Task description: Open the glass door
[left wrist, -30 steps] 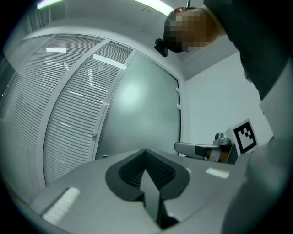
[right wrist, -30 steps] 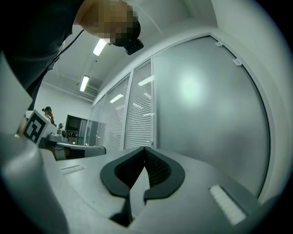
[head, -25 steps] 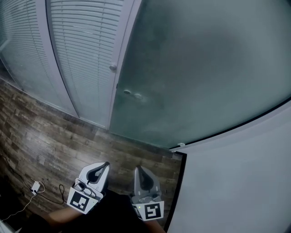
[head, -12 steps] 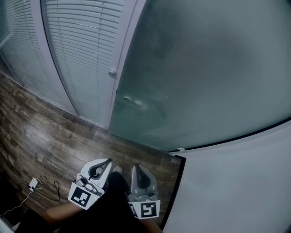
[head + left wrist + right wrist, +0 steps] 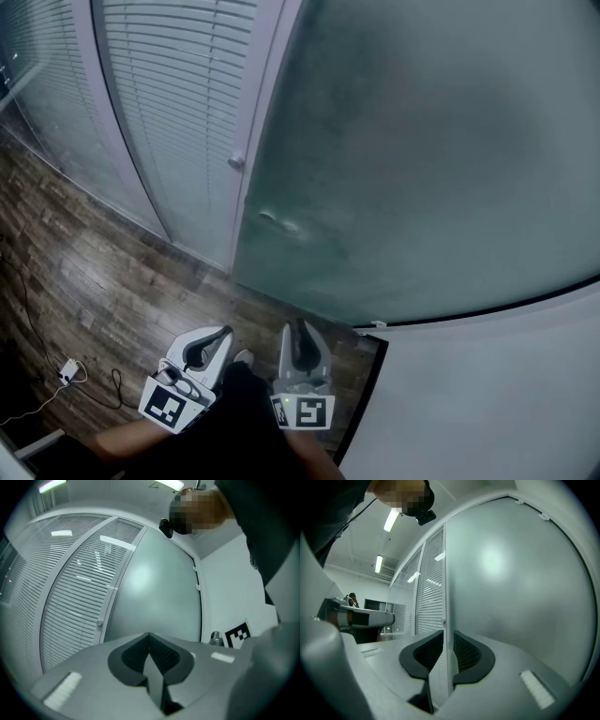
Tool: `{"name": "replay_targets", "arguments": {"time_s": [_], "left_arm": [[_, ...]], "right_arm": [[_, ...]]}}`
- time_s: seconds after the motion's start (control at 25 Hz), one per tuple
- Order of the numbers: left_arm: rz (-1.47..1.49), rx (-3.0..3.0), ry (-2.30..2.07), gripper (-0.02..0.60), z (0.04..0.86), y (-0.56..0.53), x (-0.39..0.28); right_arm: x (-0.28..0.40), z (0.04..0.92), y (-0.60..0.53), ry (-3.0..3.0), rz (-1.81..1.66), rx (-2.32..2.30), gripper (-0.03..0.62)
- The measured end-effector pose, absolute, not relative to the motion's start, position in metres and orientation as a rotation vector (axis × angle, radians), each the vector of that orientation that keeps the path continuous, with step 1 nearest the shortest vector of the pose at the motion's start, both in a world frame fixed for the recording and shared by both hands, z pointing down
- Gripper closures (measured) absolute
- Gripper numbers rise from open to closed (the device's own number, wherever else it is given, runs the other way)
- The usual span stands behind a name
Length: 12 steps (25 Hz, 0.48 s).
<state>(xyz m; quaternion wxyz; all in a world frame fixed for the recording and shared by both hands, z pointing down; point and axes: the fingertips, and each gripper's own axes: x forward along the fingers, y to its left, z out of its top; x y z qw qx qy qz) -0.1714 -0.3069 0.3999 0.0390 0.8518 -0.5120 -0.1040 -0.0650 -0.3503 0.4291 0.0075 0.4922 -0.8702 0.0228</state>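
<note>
Right gripper (image 5: 301,330) jaws have just been opening, slightly spread, nothing between; left gripper (image 5: 221,334) jaws pressed together. Glass door (image 5: 422,159) handle (image 5: 279,223) at 12 o'clock, well apart. Risk: narrow gap may glance off it.

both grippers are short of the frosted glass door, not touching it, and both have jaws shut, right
Not quite. Only the left gripper is shut. The right gripper has its jaws apart, having just been opening, with nothing between them; the right gripper view shows it. Both are short of the frosted glass door, not touching it.
</note>
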Motion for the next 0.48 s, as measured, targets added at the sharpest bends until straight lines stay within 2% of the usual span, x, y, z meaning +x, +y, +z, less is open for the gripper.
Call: {"name": "replay_targets", "arguments": {"time_s": [0.2,0.48], "left_arm": [[-0.235,2.635,-1.557,0.581,0.403,-0.313,-0.166],[-0.218,2.59,-1.653,0.581,0.406,-0.326,-0.193]], "right_arm": [[-0.068,0.452,-0.379,-2.694,0.125,1.542,0.487],[-0.074,0.478,-0.423,-2.642,0.16,1.559,0.484]]}}
